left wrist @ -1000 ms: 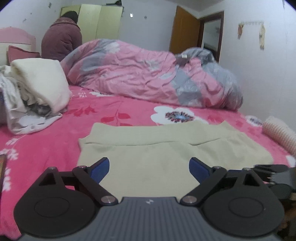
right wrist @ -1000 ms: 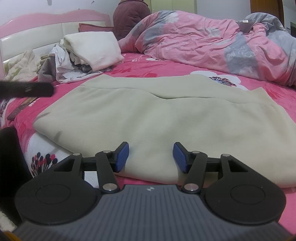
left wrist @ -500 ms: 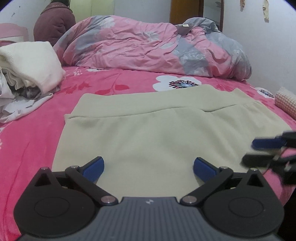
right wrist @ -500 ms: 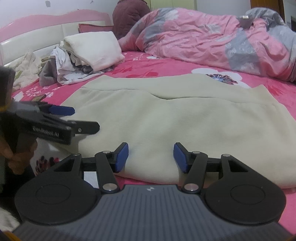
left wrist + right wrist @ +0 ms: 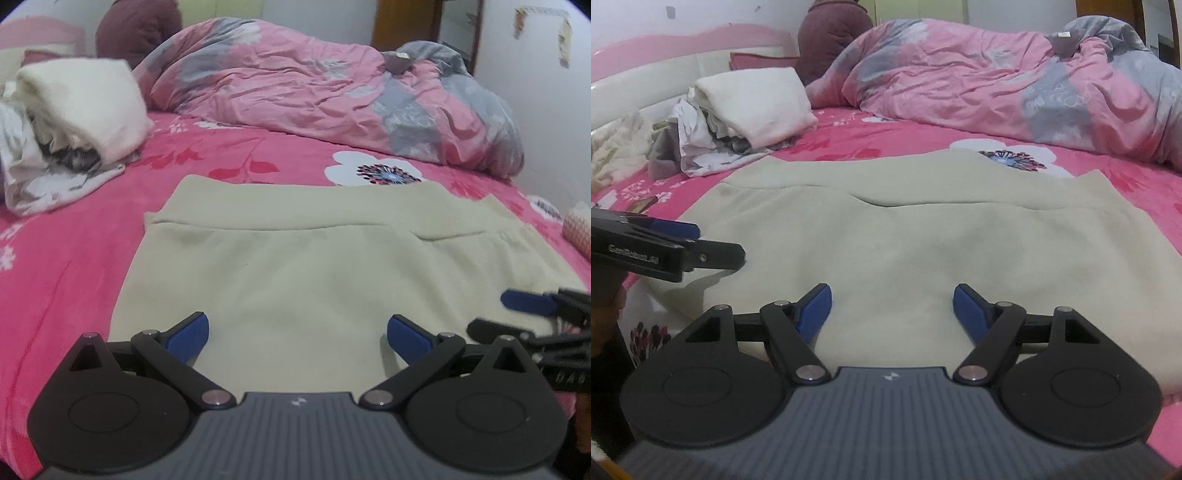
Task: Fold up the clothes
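A pale beige garment (image 5: 314,266) lies flat on the pink bed, with a folded band along its far edge; in the right wrist view the garment (image 5: 942,240) fills the middle. My left gripper (image 5: 297,338) is open low over the garment's near left edge, nothing between its blue pads. My right gripper (image 5: 892,308) is open over the near edge further right, also empty. Each gripper shows in the other's view: the right gripper (image 5: 517,314) at the right edge, the left gripper (image 5: 713,243) at the left edge.
A pile of white and printed clothes (image 5: 74,122) sits at the back left. A crumpled pink and grey duvet (image 5: 332,96) lies across the far side of the pink floral bedsheet (image 5: 62,266). A person in a maroon coat (image 5: 834,33) is behind it. A white wall (image 5: 546,110) bounds the right.
My left gripper has dropped lower and come in over the garment's near left edge, its view turning slightly left. The right gripper has edged forward, with its jaws still open.
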Motion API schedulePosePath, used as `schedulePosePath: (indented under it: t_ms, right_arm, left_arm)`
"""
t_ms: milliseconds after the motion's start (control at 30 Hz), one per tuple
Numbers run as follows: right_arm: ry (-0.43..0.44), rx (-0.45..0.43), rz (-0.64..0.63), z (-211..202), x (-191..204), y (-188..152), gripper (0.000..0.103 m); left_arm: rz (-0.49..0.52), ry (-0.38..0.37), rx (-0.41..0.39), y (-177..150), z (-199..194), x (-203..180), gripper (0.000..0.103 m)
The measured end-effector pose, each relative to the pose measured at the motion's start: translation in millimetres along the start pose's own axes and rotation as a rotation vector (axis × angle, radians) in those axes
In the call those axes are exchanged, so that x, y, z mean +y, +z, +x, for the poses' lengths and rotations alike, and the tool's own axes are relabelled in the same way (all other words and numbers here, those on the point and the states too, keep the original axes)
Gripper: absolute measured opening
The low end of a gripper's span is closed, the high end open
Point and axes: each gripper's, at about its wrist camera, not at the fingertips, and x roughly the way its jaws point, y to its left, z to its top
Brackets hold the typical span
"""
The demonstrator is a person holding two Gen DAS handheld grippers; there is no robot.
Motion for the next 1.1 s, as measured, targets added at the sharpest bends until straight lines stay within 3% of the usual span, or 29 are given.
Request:
schedulePosePath:
  t_ms: [200, 367, 567, 767, 1000, 1100]
  right_arm:
    - [0.003, 0.0, 0.003, -1.2, 0.1, -1.1, 0.075]
    - [0.002, -0.005, 0.009, 1.5, 0.7, -1.5, 0.075]
    - [0.002, -0.01, 0.011, 1.7, 0.9, -2.1, 0.075]
    - [0.002, -0.021, 0.01, 1.3, -0.2, -4.1, 0.075]
    - [0.0, -0.027, 0.008, 1.5, -0.3, -4.1, 0.075]
    - [-0.016, -0.017, -0.005, -0.4, 1.6, 3.4, 0.075]
  left_arm:
    - [-0.071, -0.004, 0.026, 7.0, -2.1, 5.0, 0.103]
    - [-0.05, -0.019, 0.043, 8.3, -1.4, 6.5, 0.103]
    - [-0.146, -0.006, -0.004, 19.6, -13.2, 8.9, 0.103]
    - [0.005, 0.084, -0.075, 36.3, -18.2, -16.9, 0.103]
    - [0.011, 0.112, 0.105, 28.3, 24.7, -25.5, 0.103]
    - [0.01, 0.127, 0.086, 19.3, 28.0, -26.2, 0.103]
